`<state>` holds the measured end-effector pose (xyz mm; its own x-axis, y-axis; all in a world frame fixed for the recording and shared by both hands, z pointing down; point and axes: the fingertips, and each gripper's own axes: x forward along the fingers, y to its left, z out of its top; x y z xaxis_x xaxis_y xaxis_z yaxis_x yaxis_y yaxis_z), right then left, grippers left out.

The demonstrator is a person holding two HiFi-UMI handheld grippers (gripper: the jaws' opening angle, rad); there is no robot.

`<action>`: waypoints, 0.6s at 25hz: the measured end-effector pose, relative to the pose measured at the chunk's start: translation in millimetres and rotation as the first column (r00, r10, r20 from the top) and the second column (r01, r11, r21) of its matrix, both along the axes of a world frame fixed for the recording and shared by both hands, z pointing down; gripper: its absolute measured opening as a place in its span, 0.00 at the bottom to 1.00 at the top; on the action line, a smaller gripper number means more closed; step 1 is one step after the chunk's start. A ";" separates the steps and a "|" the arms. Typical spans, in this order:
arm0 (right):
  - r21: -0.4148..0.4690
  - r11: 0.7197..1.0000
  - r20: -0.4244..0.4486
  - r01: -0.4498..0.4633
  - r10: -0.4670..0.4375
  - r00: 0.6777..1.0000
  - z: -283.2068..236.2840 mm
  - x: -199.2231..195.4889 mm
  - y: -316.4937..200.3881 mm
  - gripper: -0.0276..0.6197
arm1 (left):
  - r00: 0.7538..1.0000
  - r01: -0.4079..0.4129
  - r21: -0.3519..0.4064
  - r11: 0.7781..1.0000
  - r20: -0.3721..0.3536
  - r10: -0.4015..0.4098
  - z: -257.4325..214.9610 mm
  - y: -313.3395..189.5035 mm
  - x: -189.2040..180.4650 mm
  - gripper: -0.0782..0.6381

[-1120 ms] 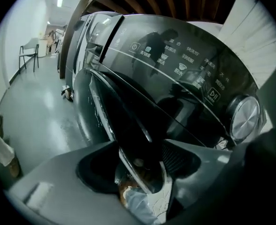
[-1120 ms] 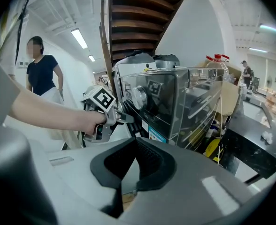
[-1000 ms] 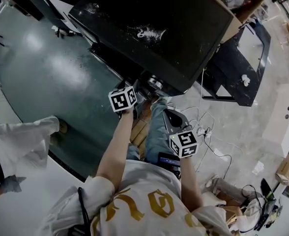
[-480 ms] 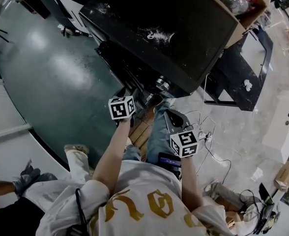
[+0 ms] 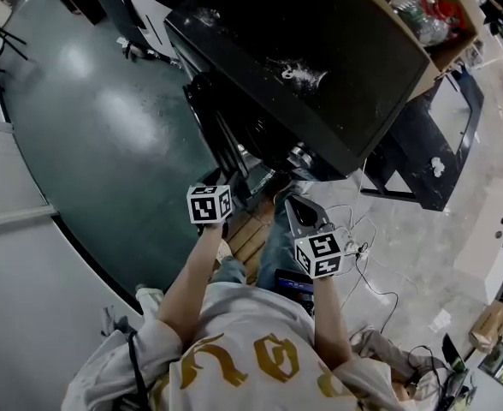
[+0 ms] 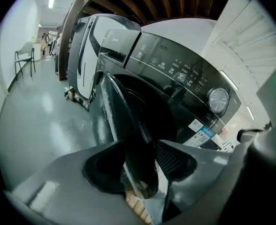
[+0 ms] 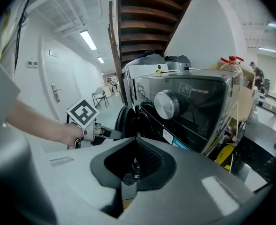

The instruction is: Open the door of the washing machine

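Note:
The black front-loading washing machine [image 5: 320,50] fills the upper middle of the head view. Its round door [image 5: 226,135] stands partly swung out on the left of the front. My left gripper [image 5: 237,181] is shut on the door's free edge. In the left gripper view the dark door rim [image 6: 128,121] runs down between the jaws of my left gripper [image 6: 140,172], beside the control panel dial [image 6: 218,100]. My right gripper [image 5: 294,208] hangs back near the person's knee with nothing in it. Seen in its own view, my right gripper [image 7: 128,178] has its jaws together, facing the dial [image 7: 166,104].
A white washing machine [image 6: 88,46] stands beyond the black one, and a chair [image 6: 25,60] is by the far wall. A cardboard box [image 5: 431,15] with bottles sits right of the machine. A black stand [image 5: 423,144] and loose cables [image 5: 363,238] lie on the floor to the right. A wooden pallet [image 5: 247,234] is under the door.
My left gripper has drawn away from the machine's front, and the door has swung further out with it. A person at the lower left has left the view. The right gripper has stayed put.

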<state>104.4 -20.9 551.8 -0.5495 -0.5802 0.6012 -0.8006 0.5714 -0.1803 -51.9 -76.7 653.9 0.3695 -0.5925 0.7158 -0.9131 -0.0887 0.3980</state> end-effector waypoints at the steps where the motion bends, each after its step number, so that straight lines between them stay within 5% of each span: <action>1: -0.001 1.000 0.000 0.008 -0.008 1.000 -0.1 -3.9 -1.4 0.08 | 1.000 0.000 -0.001 1.000 -0.001 0.000 -0.1 2.5 -3.2 0.40; 15: 0.012 0.995 0.016 0.095 -0.096 0.995 1.0 -56.4 -8.7 0.08 | 0.999 0.033 -0.014 0.999 -0.008 -0.033 1.3 29.0 -44.9 0.34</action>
